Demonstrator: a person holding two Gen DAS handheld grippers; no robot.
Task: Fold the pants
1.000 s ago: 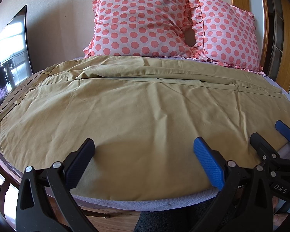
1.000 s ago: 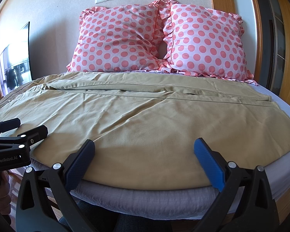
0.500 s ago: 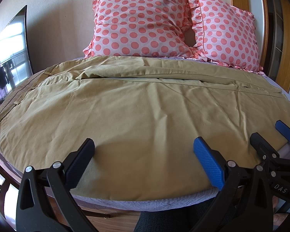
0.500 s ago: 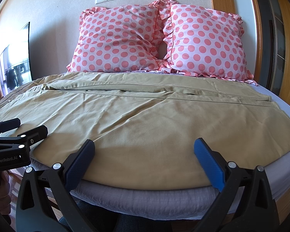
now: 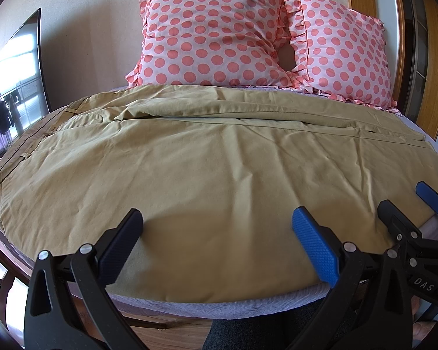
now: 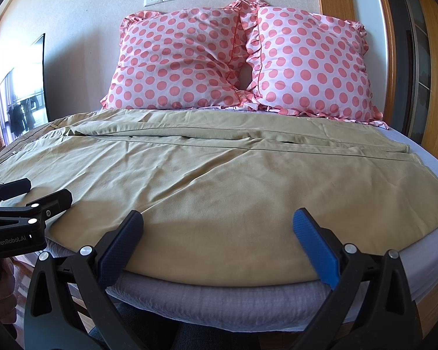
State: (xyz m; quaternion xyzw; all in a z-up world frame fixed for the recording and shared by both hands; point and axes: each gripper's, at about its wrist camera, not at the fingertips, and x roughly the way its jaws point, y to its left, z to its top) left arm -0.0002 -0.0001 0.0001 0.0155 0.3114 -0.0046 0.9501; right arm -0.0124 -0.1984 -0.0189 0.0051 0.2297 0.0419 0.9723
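Note:
Khaki pants [image 5: 207,157] lie spread flat across the bed, waistband at the left, legs running right; they also show in the right wrist view [image 6: 219,180]. My left gripper [image 5: 216,233] is open and empty, just above the pants' near edge. My right gripper [image 6: 217,233] is open and empty, over the near edge further right. Each gripper shows in the other's view: the right one [image 5: 406,204] at the lower right, the left one [image 6: 35,192] at the lower left.
Two pink polka-dot pillows [image 5: 213,35] [image 6: 309,64] lean on the wall at the bed's head. The grey sheet [image 6: 219,300] shows at the bed's near edge. A dark screen [image 5: 17,81] stands at the left. A wooden door frame [image 6: 432,81] is at the right.

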